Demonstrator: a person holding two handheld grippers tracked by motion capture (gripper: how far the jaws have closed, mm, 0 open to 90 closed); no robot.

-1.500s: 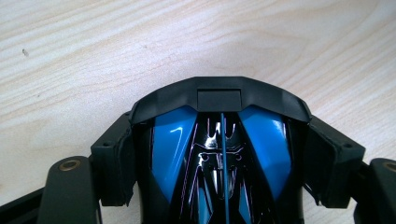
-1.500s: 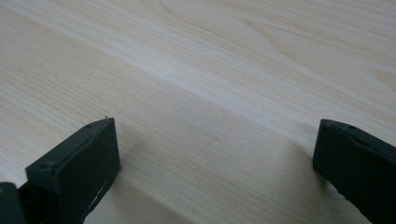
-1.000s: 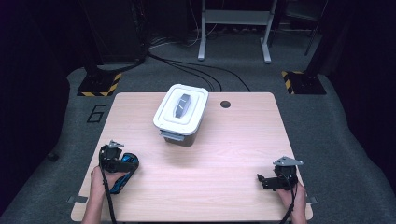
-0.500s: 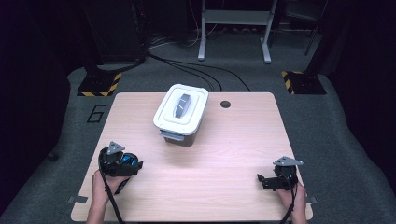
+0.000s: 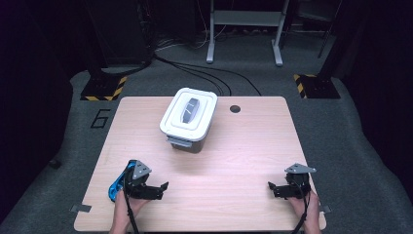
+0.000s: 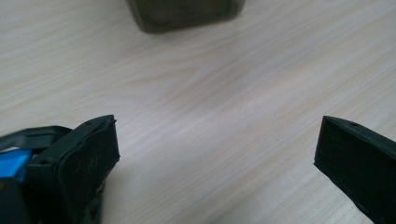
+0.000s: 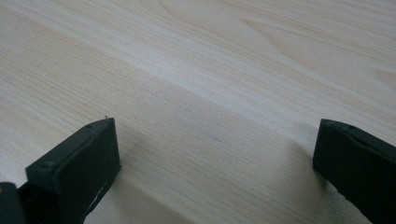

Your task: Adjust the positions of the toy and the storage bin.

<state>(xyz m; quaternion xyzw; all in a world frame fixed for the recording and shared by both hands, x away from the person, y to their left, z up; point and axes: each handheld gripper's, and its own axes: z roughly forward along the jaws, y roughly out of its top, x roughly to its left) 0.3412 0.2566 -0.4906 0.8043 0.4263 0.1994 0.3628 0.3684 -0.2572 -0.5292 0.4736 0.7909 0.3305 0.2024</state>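
Left hand-held gripper point(image 5: 158, 187) low over the near left of the tabletop point(image 5: 243, 146), jaws spread wide, nothing between them, pointing right. Right hand-held gripper point(image 5: 273, 187) at the near right edge, jaws likewise spread and empty. White-lidded container point(image 5: 189, 119) toward the far middle, well apart from both, lid on.

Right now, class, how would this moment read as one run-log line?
left gripper: open, empty | right gripper: open, empty | lidded container: closed, untouched | table: both grippers near front edge

dark room, grey carpet floor point(image 5: 341, 126), light wood table point(image 5: 253, 146), black cables point(image 5: 204, 73) behind.
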